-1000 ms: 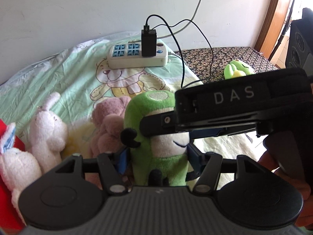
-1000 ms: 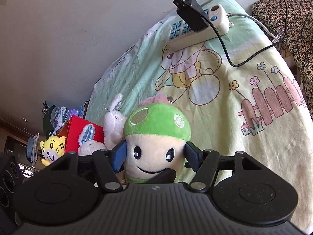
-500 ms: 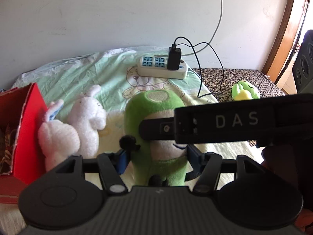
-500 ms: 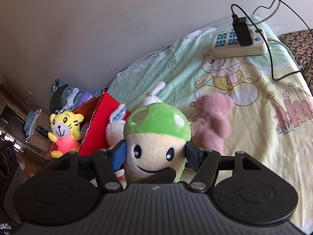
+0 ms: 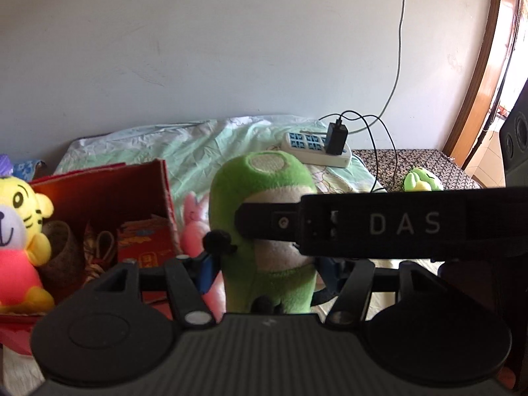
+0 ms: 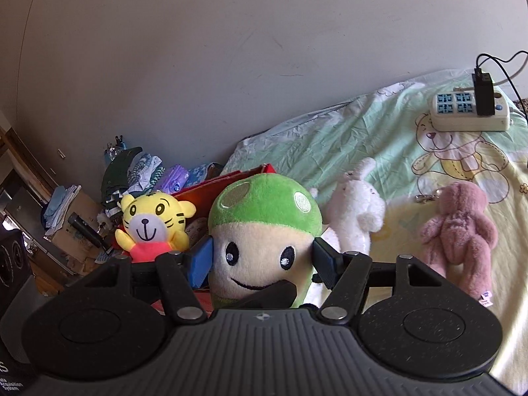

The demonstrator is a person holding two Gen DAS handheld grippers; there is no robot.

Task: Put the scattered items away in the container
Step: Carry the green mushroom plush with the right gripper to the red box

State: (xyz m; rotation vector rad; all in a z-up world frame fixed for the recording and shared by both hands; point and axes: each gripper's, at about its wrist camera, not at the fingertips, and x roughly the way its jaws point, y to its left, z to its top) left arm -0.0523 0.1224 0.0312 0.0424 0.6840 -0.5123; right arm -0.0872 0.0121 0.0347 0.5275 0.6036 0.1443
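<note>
You have the mushroom toy (image 6: 264,241) pinched from two sides at once. Your right gripper (image 6: 262,260) is closed on its cream face, one blue pad (image 6: 201,259) at 9 o'clock and the other at 3 o'clock, both pressing into the plush. Your left gripper (image 5: 264,269) grips the same toy lower down on its green body; in the left view the right tool crosses the toy as a black bar at 3 o'clock.

Risks, as I judge them. The toy is soft and held by four pads working across each other; if your hands drift apart it may twist or slip out of one grip. The box (image 5: 99,204) sits at 9 to 10 o'clock in the left view, open toward you and already holding a pouch and printed packets, with the tiger (image 5: 19,241) at its near corner. A low or short release could land the toy on the tiger or on the box wall, and the flap could fold. Release with one hand only and the other may drag the toy back out.

Beyond lie the white rabbit (image 6: 358,211) and pink bear (image 6: 458,227) at 2 to 3 o'clock, then the power strip (image 6: 470,112) near the wall.

Against half a second ago: both views have swung toward the box. It now fills far more of the left view and shows its contents, the tiger has entered that view, and the bedding items have receded. Both grips are unchanged.
</note>
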